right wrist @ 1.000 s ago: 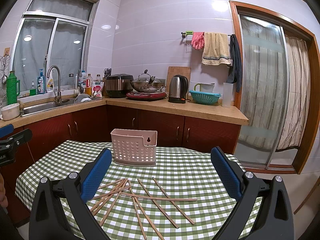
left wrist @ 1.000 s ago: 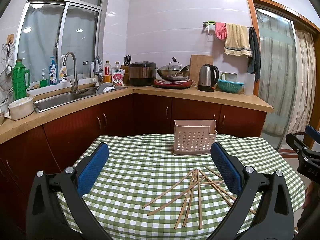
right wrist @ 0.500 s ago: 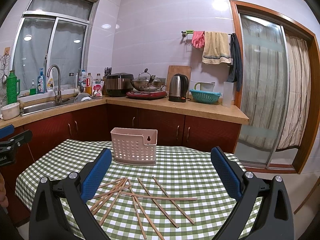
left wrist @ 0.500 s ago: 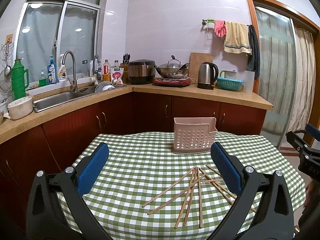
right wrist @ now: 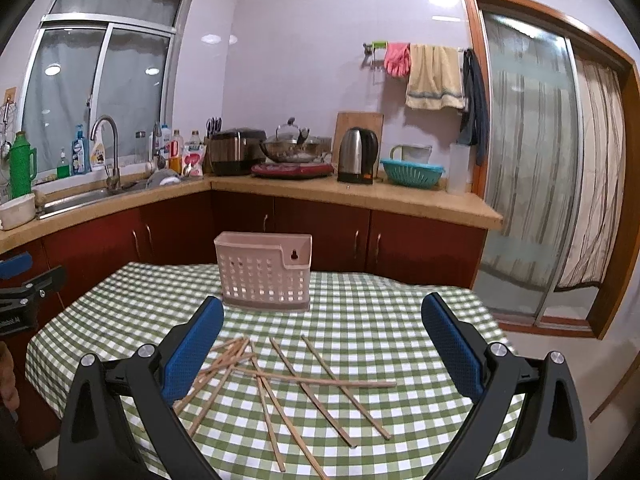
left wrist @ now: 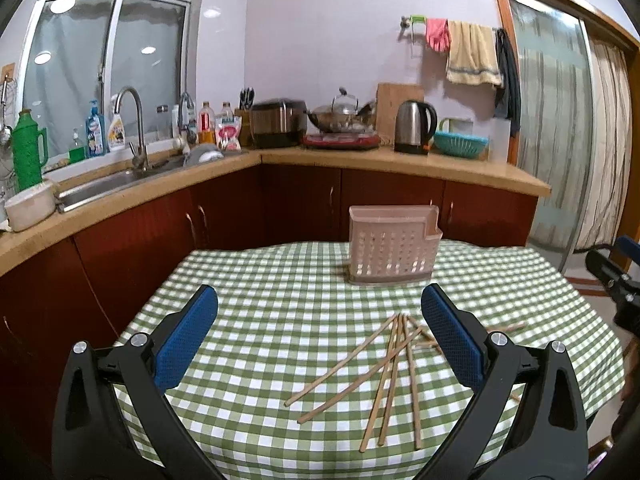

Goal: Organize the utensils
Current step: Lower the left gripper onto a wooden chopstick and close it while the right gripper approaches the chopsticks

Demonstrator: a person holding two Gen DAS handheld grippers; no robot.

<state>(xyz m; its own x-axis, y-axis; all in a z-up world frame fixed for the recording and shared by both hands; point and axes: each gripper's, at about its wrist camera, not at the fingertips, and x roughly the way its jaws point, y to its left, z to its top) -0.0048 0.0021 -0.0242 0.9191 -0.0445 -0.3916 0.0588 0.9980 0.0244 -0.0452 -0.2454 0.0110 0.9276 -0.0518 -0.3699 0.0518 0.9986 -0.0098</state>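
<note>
Chopsticks (right wrist: 280, 376) lie scattered and crossed on the green checked tablecloth (left wrist: 260, 320), none of them yet in the pale perforated holder (right wrist: 264, 276) that stands upright toward the far edge of the table. Both claws hang above the cloth with nothing between their pads: the left gripper (left wrist: 318, 332) is spread wide, and so is the right gripper (right wrist: 322, 340), each with the pile below and ahead of it.

Trouble from here lies mostly in the tangle. The sticks overlap at several points, so a pinch on 1 is likely to drag or flick its neighbours, and some lie near the table's near edge, where a nudge could roll them off. They are thin and lie flat, so the blue pads may slide over a stick instead of getting under it. A stick pinched near 1 end could swing and miss the holder's narrow mouth. The holder looks light; a push against its rim could tip or shift it.
</note>
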